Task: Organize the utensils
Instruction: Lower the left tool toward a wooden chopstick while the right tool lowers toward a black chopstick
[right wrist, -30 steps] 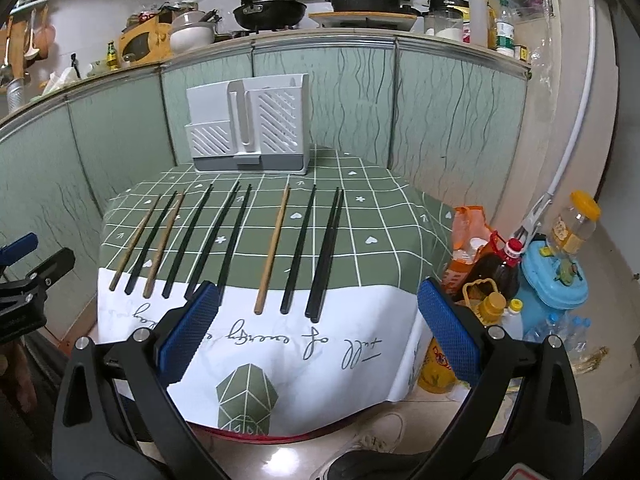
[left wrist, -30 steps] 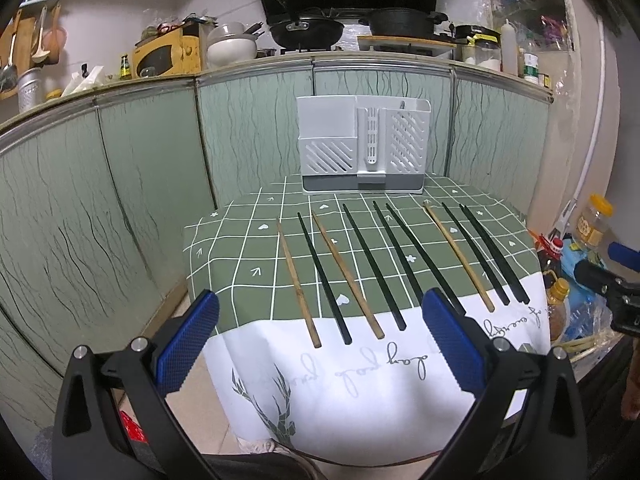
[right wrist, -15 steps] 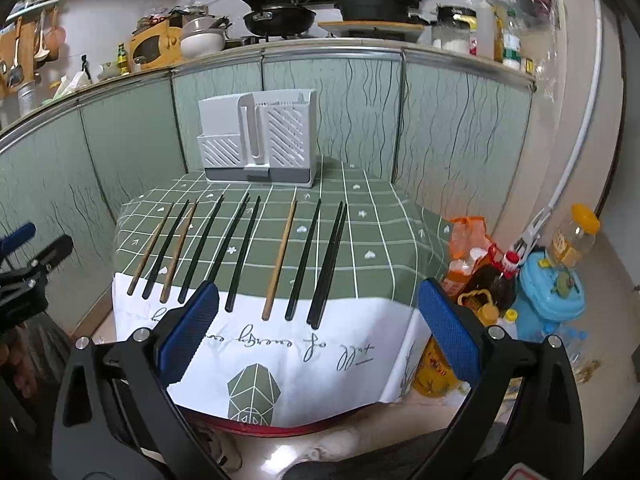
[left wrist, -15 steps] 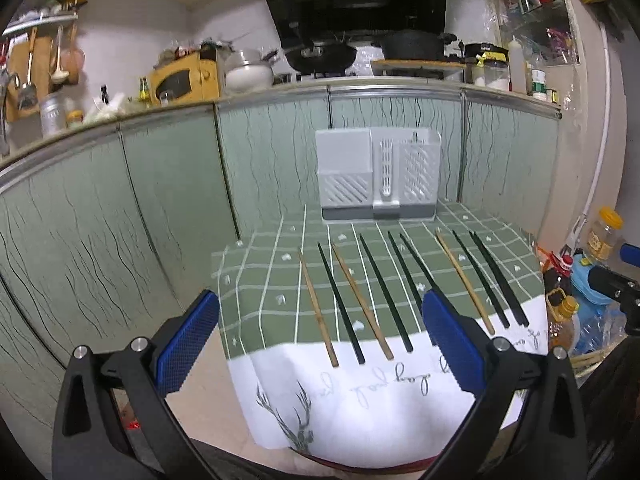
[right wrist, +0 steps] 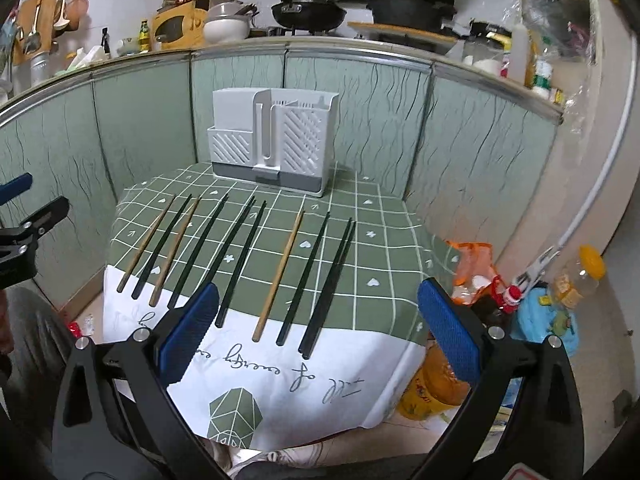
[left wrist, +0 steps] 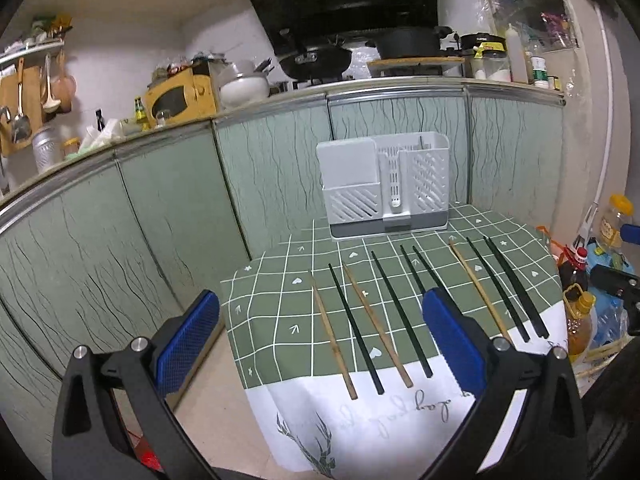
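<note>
Several chopsticks lie in a row on the green checked tablecloth [left wrist: 276,312], some black [left wrist: 401,312], some wooden [left wrist: 333,340]. They also show in the right wrist view, black ones [right wrist: 242,258] and a wooden one [right wrist: 279,276]. A white utensil holder [left wrist: 384,184] stands at the back of the table, and shows in the right wrist view too [right wrist: 274,144]. My left gripper [left wrist: 320,344] is open and empty, in front of the table's left part. My right gripper [right wrist: 316,328] is open and empty, in front of the table's near edge.
Green cabinet fronts [left wrist: 120,240] run behind and left of the table. Bottles and bags [right wrist: 520,304] crowd the floor to the table's right. Pans and a yellow oven [left wrist: 180,96] sit on the counter above. The other gripper shows at the left edge of the right wrist view [right wrist: 28,224].
Both grippers have pulled back and risen from the table; the left view now shows more of the counter and hood. The chopsticks and the holder have not moved.
</note>
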The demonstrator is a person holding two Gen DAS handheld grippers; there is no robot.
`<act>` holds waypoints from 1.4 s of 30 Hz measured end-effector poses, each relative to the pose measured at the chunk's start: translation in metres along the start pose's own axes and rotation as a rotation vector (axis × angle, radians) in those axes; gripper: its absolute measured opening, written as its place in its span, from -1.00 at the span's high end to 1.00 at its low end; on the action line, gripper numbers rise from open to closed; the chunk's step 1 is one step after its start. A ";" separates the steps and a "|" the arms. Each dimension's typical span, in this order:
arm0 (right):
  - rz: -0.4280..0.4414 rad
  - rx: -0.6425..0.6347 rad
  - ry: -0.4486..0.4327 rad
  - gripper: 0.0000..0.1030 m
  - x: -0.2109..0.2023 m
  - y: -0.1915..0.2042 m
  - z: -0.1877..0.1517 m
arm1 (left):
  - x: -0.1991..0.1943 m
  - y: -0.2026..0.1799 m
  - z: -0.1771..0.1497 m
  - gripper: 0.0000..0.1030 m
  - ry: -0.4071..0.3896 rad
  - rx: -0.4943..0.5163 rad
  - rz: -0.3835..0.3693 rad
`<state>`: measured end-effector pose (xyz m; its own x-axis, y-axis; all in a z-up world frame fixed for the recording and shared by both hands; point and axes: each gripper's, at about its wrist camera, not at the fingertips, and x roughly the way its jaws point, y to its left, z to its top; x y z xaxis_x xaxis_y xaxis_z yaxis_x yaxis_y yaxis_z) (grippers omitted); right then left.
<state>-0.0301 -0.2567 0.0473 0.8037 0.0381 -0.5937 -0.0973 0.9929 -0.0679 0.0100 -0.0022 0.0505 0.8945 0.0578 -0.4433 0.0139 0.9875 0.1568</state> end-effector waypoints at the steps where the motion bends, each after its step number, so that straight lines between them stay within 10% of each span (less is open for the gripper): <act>1: 0.011 -0.005 0.002 -0.84 0.003 0.000 0.000 | 0.006 0.002 -0.001 -0.91 0.012 -0.003 -0.023; 12: 0.197 0.059 0.102 -0.84 0.047 -0.013 -0.004 | 0.077 0.023 -0.028 -0.91 0.195 -0.172 -0.175; 27: 0.015 0.114 0.093 -0.84 0.108 -0.030 -0.032 | 0.121 0.008 -0.068 -0.90 0.229 -0.122 -0.088; 42: -0.089 0.091 0.092 -0.75 0.125 -0.035 -0.049 | 0.133 -0.006 -0.084 0.25 0.295 -0.070 -0.091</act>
<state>0.0450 -0.2925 -0.0639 0.7491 -0.0565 -0.6601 0.0284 0.9982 -0.0532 0.0910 0.0122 -0.0831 0.7229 -0.0012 -0.6909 0.0477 0.9977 0.0481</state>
